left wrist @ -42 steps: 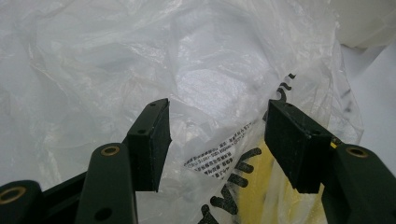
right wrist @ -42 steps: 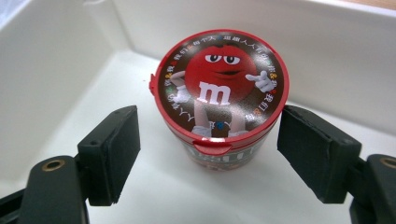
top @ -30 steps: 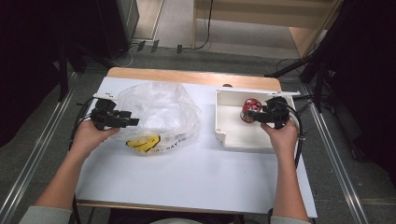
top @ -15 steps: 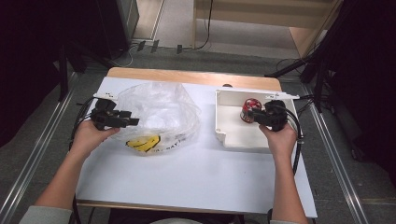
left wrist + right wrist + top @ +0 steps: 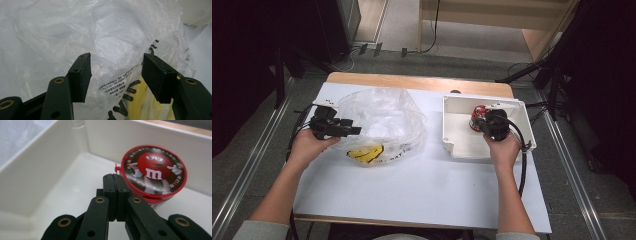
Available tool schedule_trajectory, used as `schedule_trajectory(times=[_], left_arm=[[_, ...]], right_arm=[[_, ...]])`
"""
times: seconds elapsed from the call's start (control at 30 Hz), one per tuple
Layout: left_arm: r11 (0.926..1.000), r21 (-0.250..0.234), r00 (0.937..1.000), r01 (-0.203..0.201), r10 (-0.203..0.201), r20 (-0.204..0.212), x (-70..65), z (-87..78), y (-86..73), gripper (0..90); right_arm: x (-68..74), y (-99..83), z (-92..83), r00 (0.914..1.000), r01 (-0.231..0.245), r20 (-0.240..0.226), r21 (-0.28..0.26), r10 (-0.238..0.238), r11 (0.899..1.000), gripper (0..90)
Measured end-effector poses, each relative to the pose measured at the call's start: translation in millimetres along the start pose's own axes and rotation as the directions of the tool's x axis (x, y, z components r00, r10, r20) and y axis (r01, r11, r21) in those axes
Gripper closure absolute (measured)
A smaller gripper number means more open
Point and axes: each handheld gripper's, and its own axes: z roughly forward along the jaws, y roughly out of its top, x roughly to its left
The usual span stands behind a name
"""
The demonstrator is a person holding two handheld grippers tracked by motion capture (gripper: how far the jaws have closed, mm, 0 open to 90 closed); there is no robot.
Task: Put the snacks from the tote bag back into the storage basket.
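Observation:
A round red M&M's container stands in the far part of a white tray. My right gripper is shut, its pads pressed flat together with nothing between them, just left of the container's rim. Its jaws have just been closing. From above, the right gripper sits inside the tray beside the container. My left gripper is open over a crumpled clear plastic bag with black print and a yellow patch. In the high view the left gripper points at the bag's left edge.
The white table top carries the bag on the left and the tray on the right. A wooden strip runs along the far edge. Metal rails flank the table, with cables on the floor beyond.
My right hand has shifted slightly left inside the tray, beside the red container. The left hand and the bag have stayed put.

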Motion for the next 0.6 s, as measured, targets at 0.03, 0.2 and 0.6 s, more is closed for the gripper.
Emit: schedule_trajectory(times=[0.03, 0.2, 0.6], left_arm=[[1.0000, 0.000, 1.0000, 0.000, 0.000, 0.000, -0.1, 0.2, 0.0, 41.7], [1.0000, 0.000, 1.0000, 0.002, -0.002, -0.002, -0.4, 0.5, 0.0, 41.7], [1.0000, 0.000, 1.0000, 0.003, -0.003, 0.000, -0.5, 0.9, 0.0, 41.7]], right_arm=[[-0.4, -0.5, 1.4, 0.9999, -0.012, -0.009, -0.001, 0.012, 1.000, 90.0], [-0.9, -2.2, 6.5, 0.9988, -0.042, -0.026, -0.005, 0.042, 0.999, 90.0], [-0.9, -2.2, 12.9, 0.9976, -0.068, -0.006, -0.017, 0.068, 0.998, 90.0]])
